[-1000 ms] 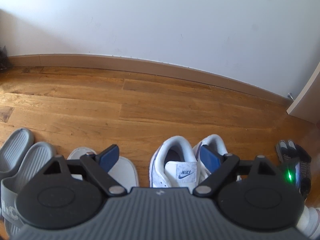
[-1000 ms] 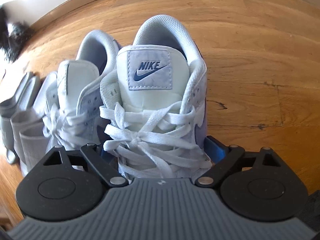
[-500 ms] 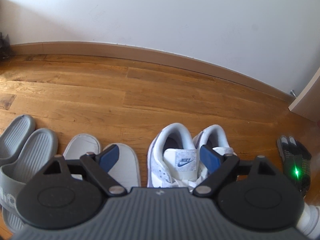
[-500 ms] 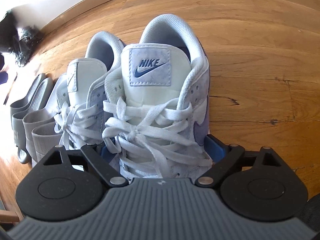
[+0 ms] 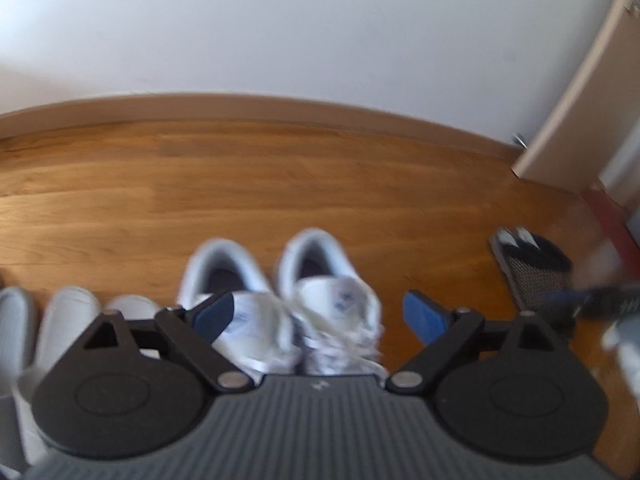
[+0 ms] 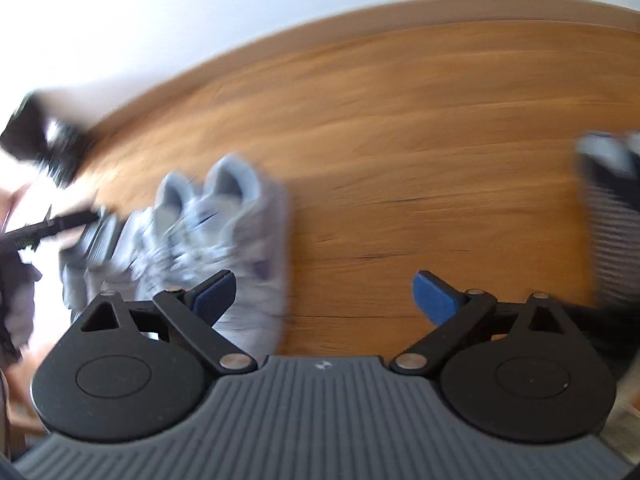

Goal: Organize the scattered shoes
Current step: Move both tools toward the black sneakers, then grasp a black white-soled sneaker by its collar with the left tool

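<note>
A pair of white and lavender Nike sneakers [image 5: 280, 300] stands side by side on the wooden floor, heels toward the wall; it also shows blurred in the right wrist view [image 6: 224, 232]. My left gripper [image 5: 318, 314] is open and empty, above and in front of the sneakers. My right gripper [image 6: 324, 294] is open and empty, to the right of the pair, over bare floor. A black mesh shoe [image 5: 532, 268] lies apart to the right; it also shows at the right edge of the right wrist view [image 6: 612, 216].
White slides [image 5: 72, 312] and a grey slide [image 5: 12, 316] line up left of the sneakers. A baseboard and white wall [image 5: 280, 40] run behind the floor [image 5: 280, 184]. A door frame [image 5: 580, 92] stands at the far right. A dark object [image 6: 36, 140] sits far left.
My right gripper has let go of the right sneaker, opened wide and swung right and back. My left gripper has shifted right. Both views are blurred by motion.
</note>
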Tool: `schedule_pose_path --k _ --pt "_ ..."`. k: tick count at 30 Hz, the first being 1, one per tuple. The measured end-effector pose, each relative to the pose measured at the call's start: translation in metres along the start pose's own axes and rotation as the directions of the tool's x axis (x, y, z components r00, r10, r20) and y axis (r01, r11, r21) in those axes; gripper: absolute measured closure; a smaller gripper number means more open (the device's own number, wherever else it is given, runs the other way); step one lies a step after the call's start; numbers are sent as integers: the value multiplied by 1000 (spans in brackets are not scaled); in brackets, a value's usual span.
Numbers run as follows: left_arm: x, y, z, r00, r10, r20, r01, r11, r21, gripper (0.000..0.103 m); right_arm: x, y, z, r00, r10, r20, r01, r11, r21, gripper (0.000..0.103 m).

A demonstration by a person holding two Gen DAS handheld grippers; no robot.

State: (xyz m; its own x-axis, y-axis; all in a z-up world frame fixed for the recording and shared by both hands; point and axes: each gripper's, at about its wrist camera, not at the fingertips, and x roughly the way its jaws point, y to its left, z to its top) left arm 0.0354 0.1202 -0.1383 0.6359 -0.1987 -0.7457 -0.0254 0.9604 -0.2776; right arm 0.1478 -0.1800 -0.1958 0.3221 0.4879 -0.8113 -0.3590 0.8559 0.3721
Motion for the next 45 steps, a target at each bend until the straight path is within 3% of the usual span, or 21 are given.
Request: schedule_pose_path --k 3,4,5,7,9,12,14,16,18,20,21,23,24,26,30,32,33,36,41,45 --pt "20 -35 -10 994 -90 -62 93 995 43 11 -40 -51 -12 996 -52 78 37 982 188 3" --pt "30 -51 -14 987 -129 -95 134 990 52 11 -59 -80 -20 990 -77 120 37 952 304 2" --pt "43 -72 -18 976 -166 -141 174 983 52 9 -62 -92 -22 987 -93 133 42 938 344 2" --pt "62 -94 -23 962 -177 -205 187 982 27 6 -77 -119 -32 980 -140 143 67 903 424 2" --pt "93 -111 -30 933 -208 -295 191 978 -85 6 -96 -142 -46 969 -198 146 103 867 488 1" --pt "132 -112 -33 888 -306 -343 222 939 -263 6 -113 -158 -63 960 -228 160 110 838 535 0" --pt "152 -119 -23 889 -330 -318 265 936 -230 6 -117 -167 -75 965 -217 149 101 827 553 0" --pt "160 -140 -11 879 -374 -296 367 927 -79 6 -115 -171 -79 966 -220 136 112 828 549 0" --pt "160 -168 -2 852 -435 -293 482 869 110 6 -116 -171 -81 965 -227 133 121 832 542 0" --pt "158 -200 -3 823 -472 -316 558 777 291 3 -121 -173 -80 960 -238 146 126 835 536 0" --pt "160 -211 -6 810 -480 -337 580 739 342 1 -123 -172 -78 957 -246 155 129 837 532 0" --pt "177 -239 -21 757 -505 -414 650 646 400 1 -128 -171 -76 950 -261 171 135 839 527 0" --pt "185 -245 -25 748 -509 -426 660 635 402 1 -131 -171 -76 947 -268 179 138 840 526 0" --pt "218 -253 -35 721 -494 -487 677 650 344 1 -136 -175 -75 941 -277 192 138 836 531 0" --pt "278 -254 -56 678 -459 -573 653 735 184 1 -132 -184 -79 945 -266 188 124 827 548 0" --pt "289 -251 -61 675 -457 -580 634 760 139 6 -128 -187 -83 953 -253 170 122 829 546 0" --pt "289 -249 -61 677 -463 -572 630 766 126 21 -127 -188 -84 955 -249 162 125 831 542 0" --pt "277 -248 -59 695 -484 -532 633 763 134 43 -120 -193 -88 959 -248 137 138 831 538 0" --pt "242 -250 -63 768 -440 -466 584 780 225 62 -107 -199 -88 966 -229 115 125 814 567 0" --pt "235 -243 -64 806 -429 -408 547 804 234 69 -99 -195 -85 968 -226 107 130 820 557 0"
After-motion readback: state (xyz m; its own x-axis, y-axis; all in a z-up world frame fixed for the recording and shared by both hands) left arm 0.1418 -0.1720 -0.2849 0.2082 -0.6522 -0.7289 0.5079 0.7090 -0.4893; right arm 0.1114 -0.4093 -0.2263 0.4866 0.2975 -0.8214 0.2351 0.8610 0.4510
